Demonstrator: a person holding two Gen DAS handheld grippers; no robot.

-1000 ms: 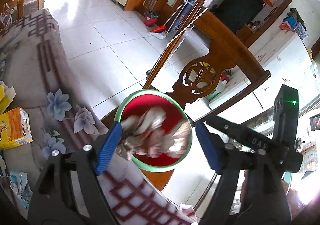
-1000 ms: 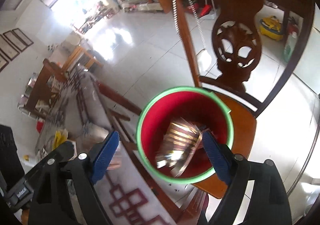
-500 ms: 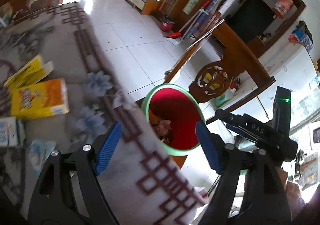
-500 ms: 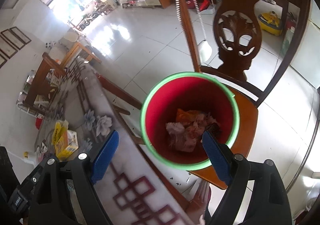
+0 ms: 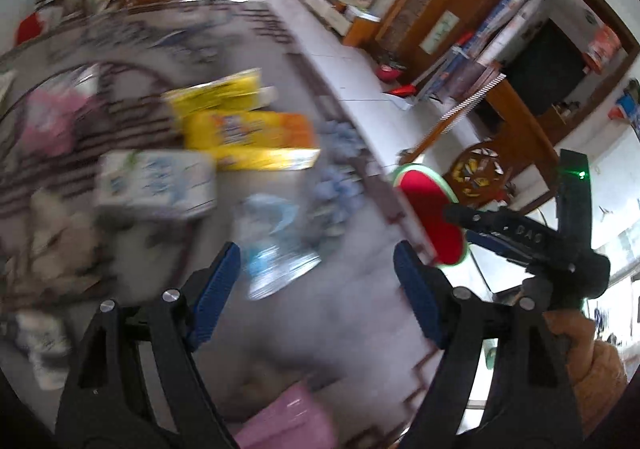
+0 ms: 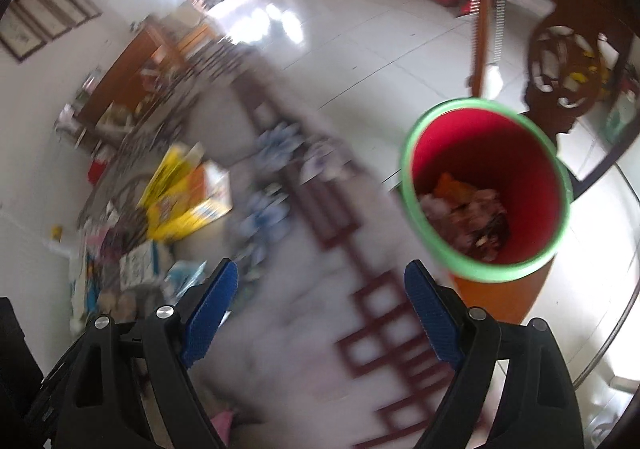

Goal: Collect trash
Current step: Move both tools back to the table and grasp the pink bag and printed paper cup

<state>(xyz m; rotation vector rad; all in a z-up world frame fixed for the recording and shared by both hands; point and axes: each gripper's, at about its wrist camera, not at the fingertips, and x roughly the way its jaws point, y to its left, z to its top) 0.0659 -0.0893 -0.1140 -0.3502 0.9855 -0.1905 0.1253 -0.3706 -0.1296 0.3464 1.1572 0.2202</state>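
Both views motion-blurred. Left gripper (image 5: 316,281) jaws wide apart, nothing between them, just been opening a bit more; it hangs over the patterned tablecloth (image 5: 352,313). Right gripper (image 6: 320,301) also spread wide and empty, above the red lattice border of the same cloth.

Trash on the table: yellow-orange carton (image 5: 256,139) toward the far side, flattened yellow pack (image 5: 218,93) just behind it, white printed box (image 5: 156,185) to its left, crinkly blue-white wrapper (image 5: 272,241) nearest the left gripper's fingers, just ahead of the left one. Pink plastic (image 5: 288,425) at the near edge below the left gripper; another pink blob far left, too blurred to name.

Red bin with green rim (image 6: 486,189) stands off the table's right edge on a wooden chair seat (image 6: 504,297), carved chair back (image 6: 560,73) behind it. Crumpled wrappers (image 6: 468,213) lie in its bottom. In the left view the table edge and the right gripper's black body partly cover the bin.
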